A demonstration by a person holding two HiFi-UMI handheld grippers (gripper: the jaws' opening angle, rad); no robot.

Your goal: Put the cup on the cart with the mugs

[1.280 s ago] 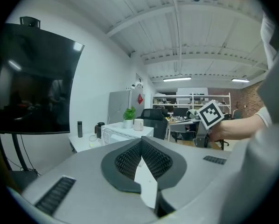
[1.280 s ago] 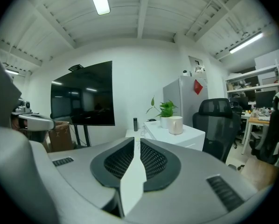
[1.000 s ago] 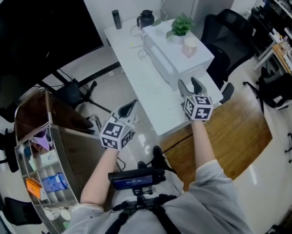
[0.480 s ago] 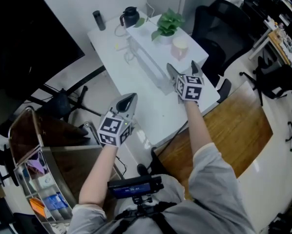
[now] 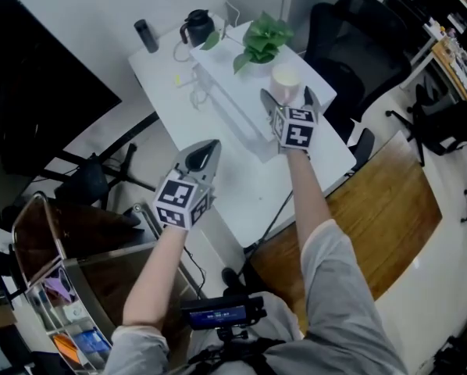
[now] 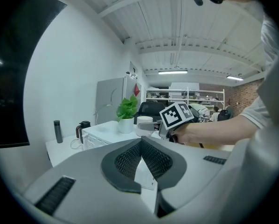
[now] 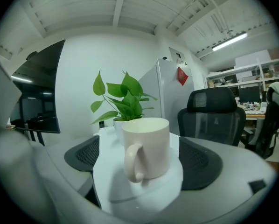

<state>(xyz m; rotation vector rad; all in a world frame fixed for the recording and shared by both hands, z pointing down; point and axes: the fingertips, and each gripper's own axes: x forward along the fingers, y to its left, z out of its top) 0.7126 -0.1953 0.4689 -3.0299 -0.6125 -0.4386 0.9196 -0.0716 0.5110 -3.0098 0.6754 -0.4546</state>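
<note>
Here the cup (image 5: 285,77) stands upright on a white box (image 5: 227,92) that sits on the table (image 5: 241,186), near the box's right-hand end. The right gripper (image 5: 288,98) is level with it. Its jaws have just been opening and now stand wide, with the cup at their mouth, framed by the two pads and touching neither. In the right gripper view the handle faces the camera, a little to the left, and white box top shows all round the cup's foot. A plant (image 5: 257,41) in a white pot stands just behind the cup, to its left, near it but apart. On the cup's other side the box top ends close by, and past that edge a black chair (image 5: 351,45) stands by the table. The left gripper (image 5: 205,151) has its jaws pressed together with nothing between them. It hangs over the table's near left part, well apart from the cup. The table surface in front of the box is bare up to its near edge. A kettle (image 5: 194,26) and a dark bottle (image 5: 145,35) stand at the far end. The cart (image 5: 62,237) is at the lower left of the head view, on the floor beside the person and well apart from the table, its brown top ringed by a metal rail.
</note>
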